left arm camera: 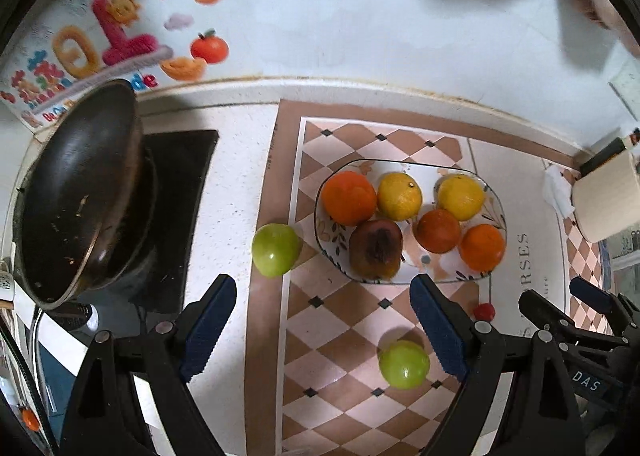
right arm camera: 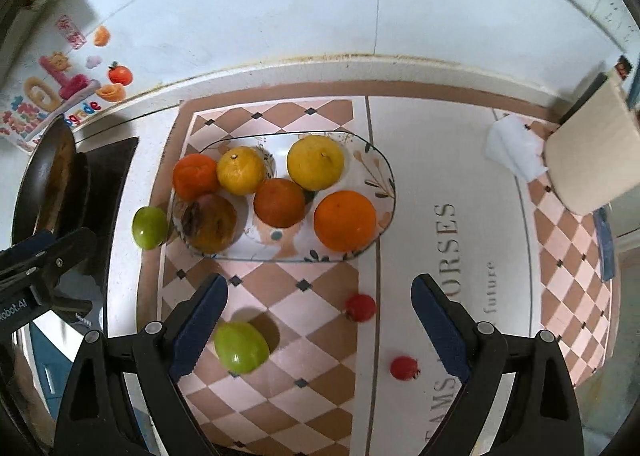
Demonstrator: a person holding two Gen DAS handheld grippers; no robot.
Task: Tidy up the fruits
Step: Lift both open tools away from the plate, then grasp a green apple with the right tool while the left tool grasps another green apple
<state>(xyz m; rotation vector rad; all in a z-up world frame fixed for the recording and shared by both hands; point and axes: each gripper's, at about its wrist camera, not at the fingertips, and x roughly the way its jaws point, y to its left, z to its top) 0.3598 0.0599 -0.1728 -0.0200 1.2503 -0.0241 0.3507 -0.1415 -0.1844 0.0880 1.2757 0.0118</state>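
A patterned plate (left arm camera: pixel 494 200) (right arm camera: pixel 380 168) on the checkered mat holds several oranges, two lemons and a dark bruised fruit (left arm camera: pixel 376 244) (right arm camera: pixel 208 222). One green fruit (left arm camera: pixel 276 250) (right arm camera: pixel 149 227) lies just left of the plate. A second green fruit (left arm camera: pixel 404 364) (right arm camera: pixel 241 347) lies on the mat in front of the plate. Two small red fruits (right arm camera: pixel 360 307) (right arm camera: pixel 405 368) lie nearby; one shows in the left wrist view (left arm camera: pixel 484 311). My left gripper (left arm camera: pixel 324 324) is open and empty above the mat. My right gripper (right arm camera: pixel 320 326) is open and empty in front of the plate.
A dark pan (left arm camera: pixel 80 192) (right arm camera: pixel 52 172) sits on a black stove at the left. A wooden board (right arm camera: pixel 592 160) (left arm camera: pixel 608 196) and white tissue (right arm camera: pixel 512 152) stand at the right. A tiled wall with fruit stickers runs behind the counter.
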